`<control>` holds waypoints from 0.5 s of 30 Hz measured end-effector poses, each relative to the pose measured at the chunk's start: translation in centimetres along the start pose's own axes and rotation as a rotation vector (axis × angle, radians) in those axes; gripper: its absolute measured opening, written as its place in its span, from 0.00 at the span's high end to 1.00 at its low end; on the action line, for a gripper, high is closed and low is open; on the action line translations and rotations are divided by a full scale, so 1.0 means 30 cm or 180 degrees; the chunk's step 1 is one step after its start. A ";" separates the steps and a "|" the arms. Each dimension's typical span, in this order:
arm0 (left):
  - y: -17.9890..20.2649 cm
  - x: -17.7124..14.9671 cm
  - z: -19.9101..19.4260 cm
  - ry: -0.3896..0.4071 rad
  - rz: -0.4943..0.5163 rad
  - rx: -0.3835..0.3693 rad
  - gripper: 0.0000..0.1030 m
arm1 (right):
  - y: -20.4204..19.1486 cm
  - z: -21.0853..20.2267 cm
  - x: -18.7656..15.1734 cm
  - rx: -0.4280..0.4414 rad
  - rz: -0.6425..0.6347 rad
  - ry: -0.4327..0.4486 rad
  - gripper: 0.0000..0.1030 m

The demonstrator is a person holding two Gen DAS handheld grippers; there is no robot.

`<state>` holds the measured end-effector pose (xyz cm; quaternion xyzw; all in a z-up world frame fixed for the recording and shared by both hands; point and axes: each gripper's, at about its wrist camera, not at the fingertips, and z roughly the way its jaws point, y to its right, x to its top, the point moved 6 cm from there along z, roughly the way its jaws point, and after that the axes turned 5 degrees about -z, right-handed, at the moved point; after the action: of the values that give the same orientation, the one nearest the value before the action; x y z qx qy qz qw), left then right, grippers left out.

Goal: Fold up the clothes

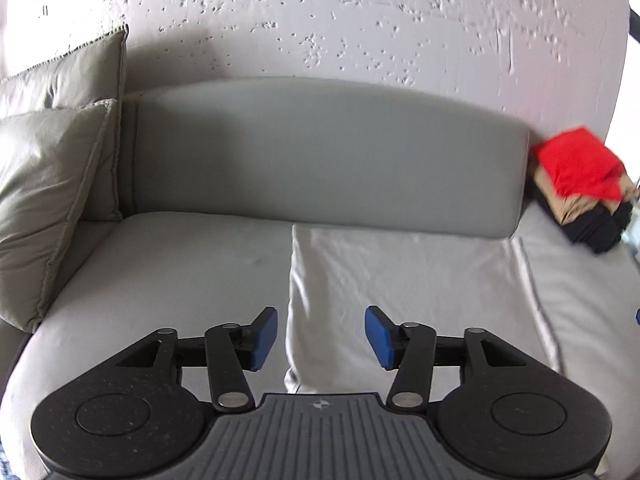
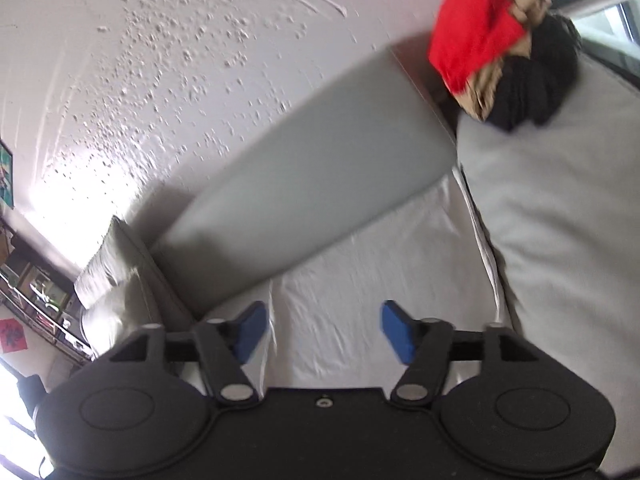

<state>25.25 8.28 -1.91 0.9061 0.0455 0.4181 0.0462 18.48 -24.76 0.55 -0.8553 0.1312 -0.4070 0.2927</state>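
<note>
Both my grippers wide open, holding nothing: left gripper (image 1: 322,338) over the left edge of the white garment (image 1: 408,292) spread flat on the sofa seat (image 1: 168,264), right gripper (image 2: 324,332) above it too. Risk: pinching seat cover w/ the cloth, or one layer only, so the fold drags crooked. Stack of clothes (image 1: 586,190) sits far right, well apart.

No text could be read. A red paper sign (image 2: 13,339) on the far wall bore a dark character, too small and blurred to make out.

Both wrist cams face sofa backrest (image 1: 320,152), right view tilted.
</note>
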 end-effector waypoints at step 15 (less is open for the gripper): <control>-0.144 0.075 0.725 -0.0476 -0.0057 0.0385 0.75 | 0.452 0.623 0.248 -0.0881 -0.0303 -0.0312 0.67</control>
<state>43.09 11.83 -14.81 0.9354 0.0752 0.3454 -0.0017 37.83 -31.62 -12.36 -0.9115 0.1309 -0.3562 0.1585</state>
